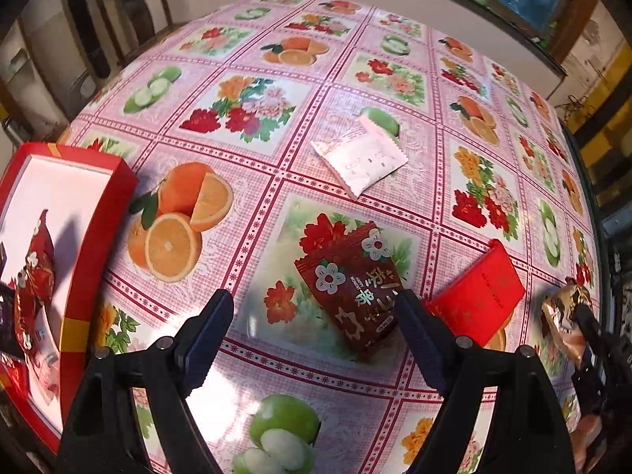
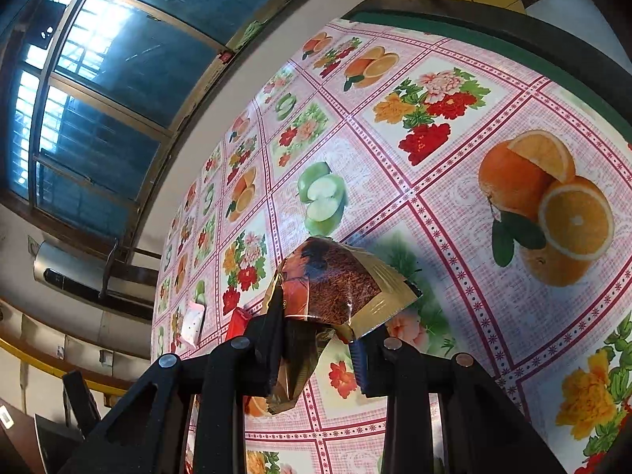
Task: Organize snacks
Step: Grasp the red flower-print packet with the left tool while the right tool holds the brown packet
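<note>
Left wrist view: my left gripper [image 1: 312, 326] points down at a table [image 1: 252, 181] covered in a pink cloth printed with fruit and flowers. Its fingers [image 1: 209, 328] are spread wide and hold nothing. A dark red packet [image 1: 349, 288] with white flowers lies on the cloth between them, nearer the right finger; I cannot tell whether it touches. Farther off lies a white packet [image 1: 361, 160]. Just right of the dark packet sits a small red box [image 1: 480, 298]. At the left edge stands an open red tray [image 1: 94, 245] with a white floor, several packets already inside. At the far right, my right gripper [image 1: 588, 328] holds a gold packet [image 1: 563, 324] above the table edge.

Right wrist view: my right gripper [image 2: 316, 339] is pinching the gold packet [image 2: 335, 284], crumpled between the fingers and lifted off the cloth. Far left, the white packet [image 2: 193, 324] lies on the cloth, with a red thing [image 2: 239, 322] just beside my finger.
</note>
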